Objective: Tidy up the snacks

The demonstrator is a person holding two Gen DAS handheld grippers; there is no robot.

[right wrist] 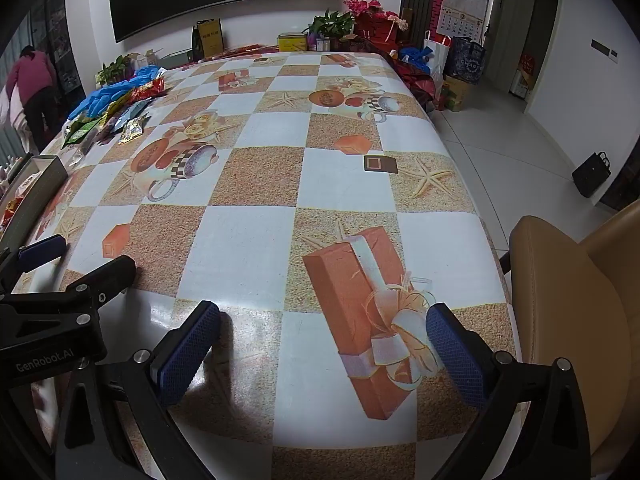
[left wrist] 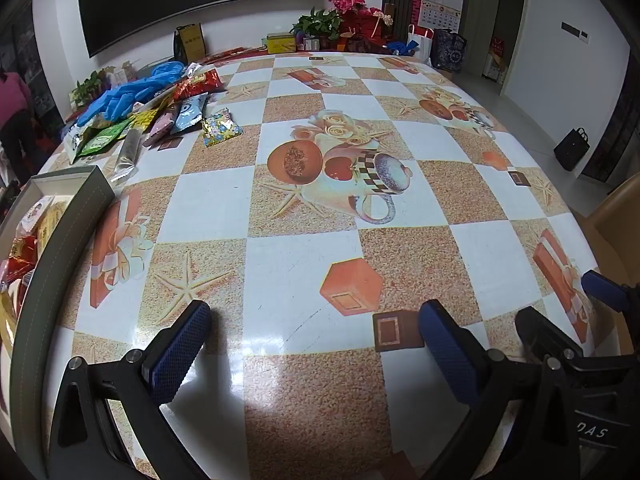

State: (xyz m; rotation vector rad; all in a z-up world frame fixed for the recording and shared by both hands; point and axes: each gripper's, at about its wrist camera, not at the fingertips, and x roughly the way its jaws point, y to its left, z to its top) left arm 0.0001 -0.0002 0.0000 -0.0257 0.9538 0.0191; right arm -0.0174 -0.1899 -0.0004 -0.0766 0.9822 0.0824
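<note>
A pile of snack packets (left wrist: 160, 120) lies at the far left of the table, with one small packet (left wrist: 221, 127) apart from it; the pile also shows in the right wrist view (right wrist: 116, 116). A grey box (left wrist: 60, 216) at the left edge holds several snacks; it shows in the right wrist view too (right wrist: 44, 184). My left gripper (left wrist: 316, 320) is open and empty, low over the near table. My right gripper (right wrist: 324, 320) is open and empty over the near right part of the table. Each gripper appears in the other's view: the right (left wrist: 568, 308), the left (right wrist: 84, 256).
Blue gloves (left wrist: 132, 90) lie on the snack pile. The table wears a checkered cloth (left wrist: 320, 240). A tan chair (right wrist: 580, 312) stands at the table's right edge. Plants, flowers and bags (left wrist: 348, 20) crowd the far end. A person (right wrist: 34, 92) stands at far left.
</note>
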